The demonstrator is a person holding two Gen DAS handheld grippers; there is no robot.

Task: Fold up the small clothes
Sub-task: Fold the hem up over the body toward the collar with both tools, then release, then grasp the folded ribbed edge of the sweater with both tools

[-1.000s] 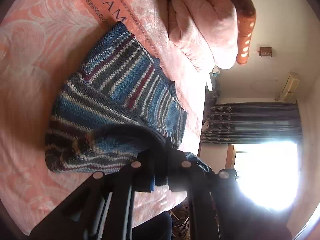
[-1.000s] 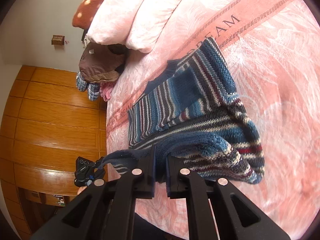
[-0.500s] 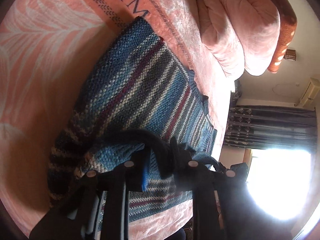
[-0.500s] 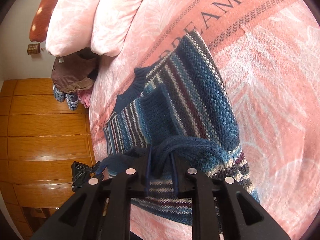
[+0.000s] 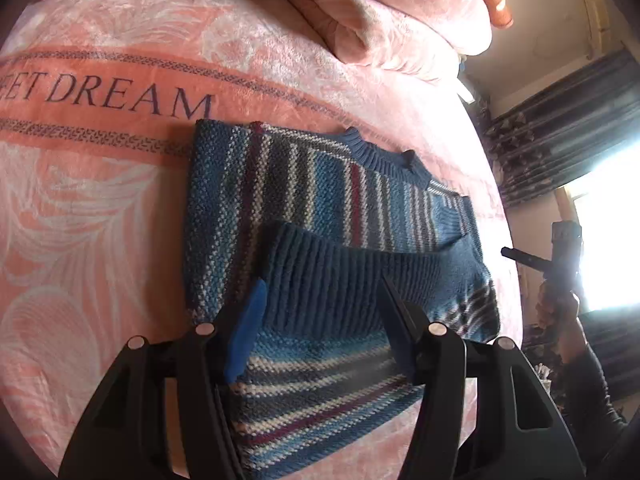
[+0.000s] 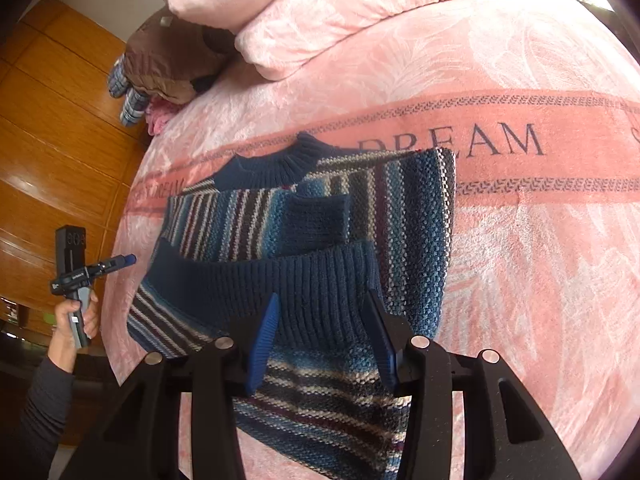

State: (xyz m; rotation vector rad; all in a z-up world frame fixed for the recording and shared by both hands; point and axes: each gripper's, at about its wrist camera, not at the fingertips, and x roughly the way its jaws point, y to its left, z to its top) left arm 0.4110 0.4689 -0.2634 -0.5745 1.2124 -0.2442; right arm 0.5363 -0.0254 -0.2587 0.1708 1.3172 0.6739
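A blue striped knit sweater [image 5: 320, 208] lies on the pink blanket [image 5: 100, 208], its ribbed hem [image 5: 360, 280] folded up over the body below the collar [image 5: 384, 156]. My left gripper [image 5: 320, 320] hangs open just above the folded lower part, holding nothing. In the right wrist view the same sweater [image 6: 408, 208] shows the hem [image 6: 280, 280] lying across it and a folded sleeve cuff [image 6: 320, 220] above. My right gripper [image 6: 322, 328] is open over the fold and empty. A hand holds the left gripper [image 6: 100, 266] off the bed's left edge.
Pink pillows [image 6: 340, 12] are heaped at the bed's head beyond the blanket's "DREAM" band [image 6: 520, 148]. A brown garment pile [image 6: 168, 64] sits by the wooden wardrobe [image 6: 48, 120]. Dark curtains [image 5: 560, 128] and a bright window stand to the right, past the bed edge.
Both grippers were shut on the sweater's hem and carried it toward the collar. Now they are open and drawn back, and the hem lies folded over the body.
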